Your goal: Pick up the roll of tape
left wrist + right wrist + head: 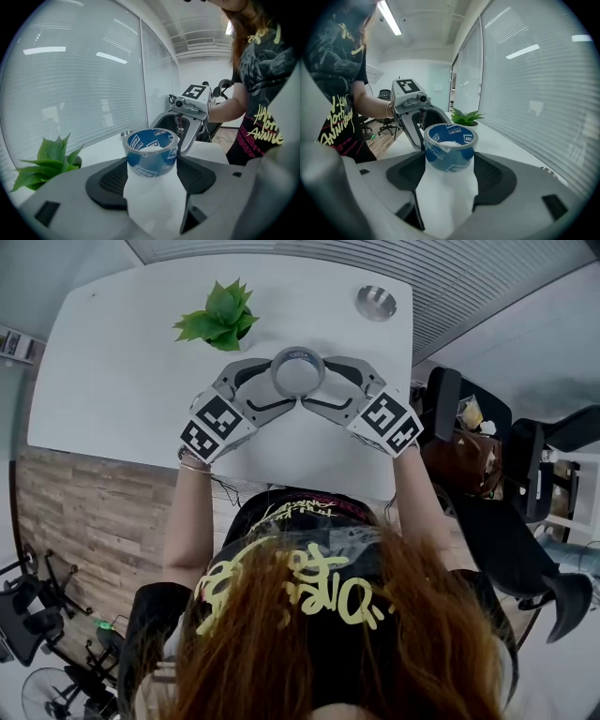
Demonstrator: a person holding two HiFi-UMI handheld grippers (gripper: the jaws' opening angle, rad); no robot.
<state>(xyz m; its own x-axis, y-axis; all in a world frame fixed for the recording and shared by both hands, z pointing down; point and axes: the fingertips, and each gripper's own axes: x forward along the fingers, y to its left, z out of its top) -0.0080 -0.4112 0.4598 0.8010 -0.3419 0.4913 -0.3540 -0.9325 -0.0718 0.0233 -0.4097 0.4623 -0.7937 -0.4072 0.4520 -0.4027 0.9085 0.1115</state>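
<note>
Over the near edge of the table (112,381), the person's two arms reach forward, one tool in each hand. The left tool (279,382) and the right tool (319,382) meet tip to tip around the middle of the table. Together they close a ring about the roll of tape (298,372). It stands on its flat side on the table, hole upward.

Each tool is spread wide, about as wide as the roll. Both gripper views show the blue roll standing between the jaw tips, with the other tool just behind it. Whether the pads already press on it I cannot tell.

My reading is that the step in hand is the grasp itself. The roll looks framed but not yet lifted. Next, one tool probably needs to narrow onto the roll's sides, and the other to back off before the lift. Otherwise the two sets of tips may crowd each other.

Further off, toward the far edge and left of the roll, is a small green plant (220,317). A round metal dish (376,302) lies near the far right corner. Both are clear of the tools.
</note>
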